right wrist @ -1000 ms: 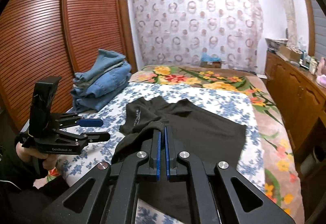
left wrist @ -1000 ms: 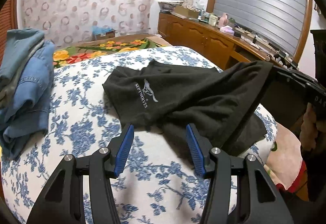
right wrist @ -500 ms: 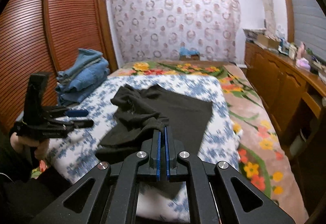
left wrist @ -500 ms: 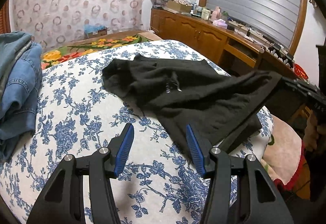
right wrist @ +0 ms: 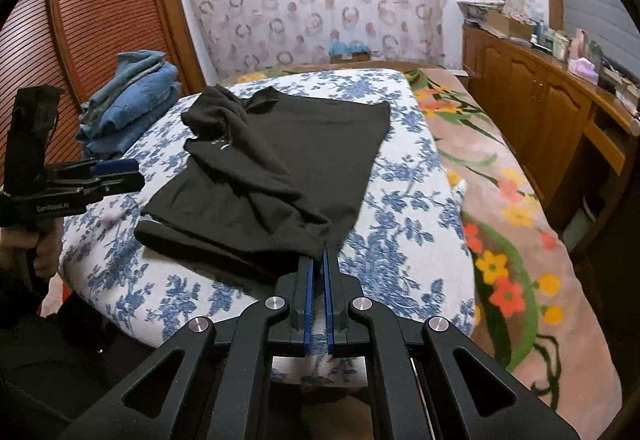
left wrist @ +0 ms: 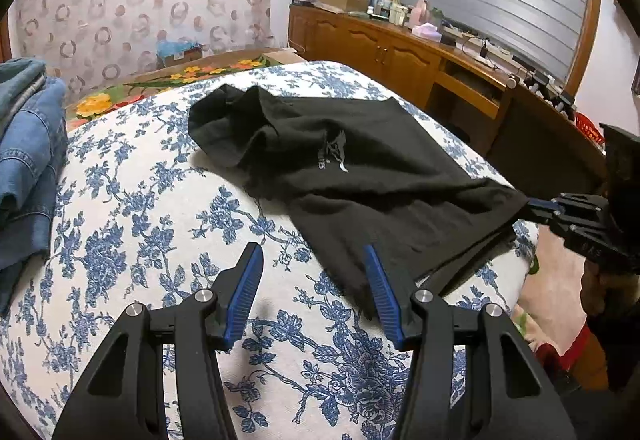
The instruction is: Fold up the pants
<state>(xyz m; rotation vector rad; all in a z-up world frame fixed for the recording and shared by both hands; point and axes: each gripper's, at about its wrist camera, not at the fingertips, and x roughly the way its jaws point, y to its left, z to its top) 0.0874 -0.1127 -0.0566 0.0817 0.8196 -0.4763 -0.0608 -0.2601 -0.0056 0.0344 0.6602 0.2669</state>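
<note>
Two tools are at work over the bed (left wrist: 132, 224). The right tool (right wrist: 317, 276) is squeezed tight on a corner of the black pants (right wrist: 280, 159) at the bed's near edge, pulling that corner out low and level. The left tool (left wrist: 312, 276) hangs just above the bed with its blue fingers (left wrist: 244, 292) spread wide, holding nothing, right beside the pants' hem. The pants lie on the bed, bunched at the far end. Folded jeans (right wrist: 128, 99) sit stacked on the bed's far left side.
</note>
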